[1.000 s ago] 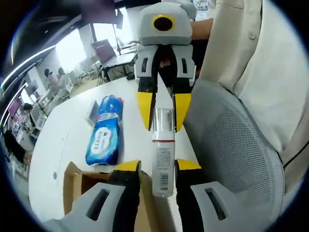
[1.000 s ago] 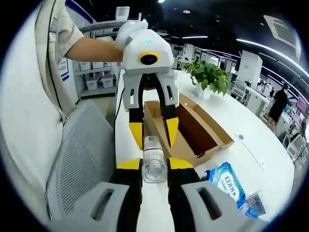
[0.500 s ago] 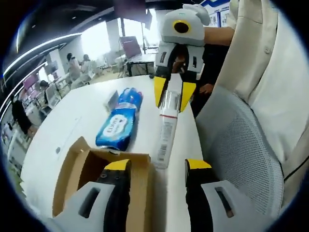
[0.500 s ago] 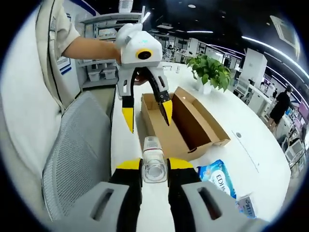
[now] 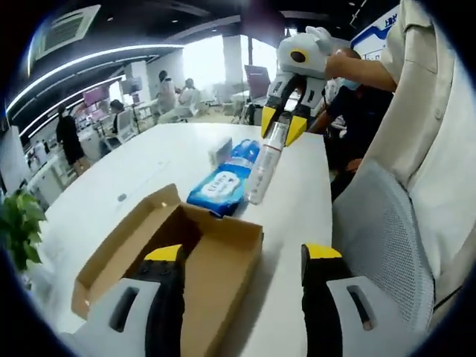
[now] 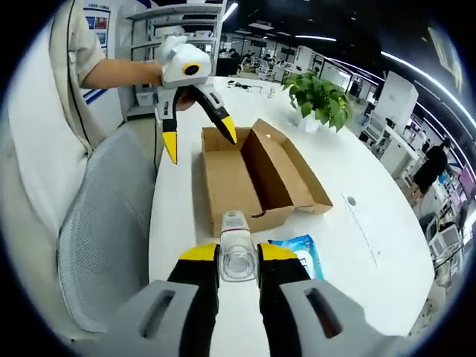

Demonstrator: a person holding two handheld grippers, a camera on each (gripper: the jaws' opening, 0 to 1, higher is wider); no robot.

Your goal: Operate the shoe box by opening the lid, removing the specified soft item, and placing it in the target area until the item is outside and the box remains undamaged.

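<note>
An open brown cardboard shoe box (image 5: 195,256) (image 6: 256,178) lies on the white table, its inside bare as far as I can see. My right gripper (image 6: 237,254) (image 5: 281,128) is shut on a clear bottle (image 6: 236,256) (image 5: 262,165) with a white label, holding it in the air above the table. My left gripper (image 5: 243,254) (image 6: 198,137) stands open with nothing between its jaws, over the box's near end. A blue soft tissue pack (image 5: 223,182) (image 6: 299,250) lies on the table just outside the box.
A small white packet (image 5: 221,149) lies past the blue pack. A grey mesh chair (image 5: 387,245) (image 6: 104,223) and the person's body stand along the table's edge. A potted plant (image 6: 321,104) (image 5: 18,223) sits beyond the box. People stand in the office behind.
My left gripper has let go of the bottle, opened wide and drawn back toward the box. The right gripper keeps the bottle alone, farther from the left gripper.
</note>
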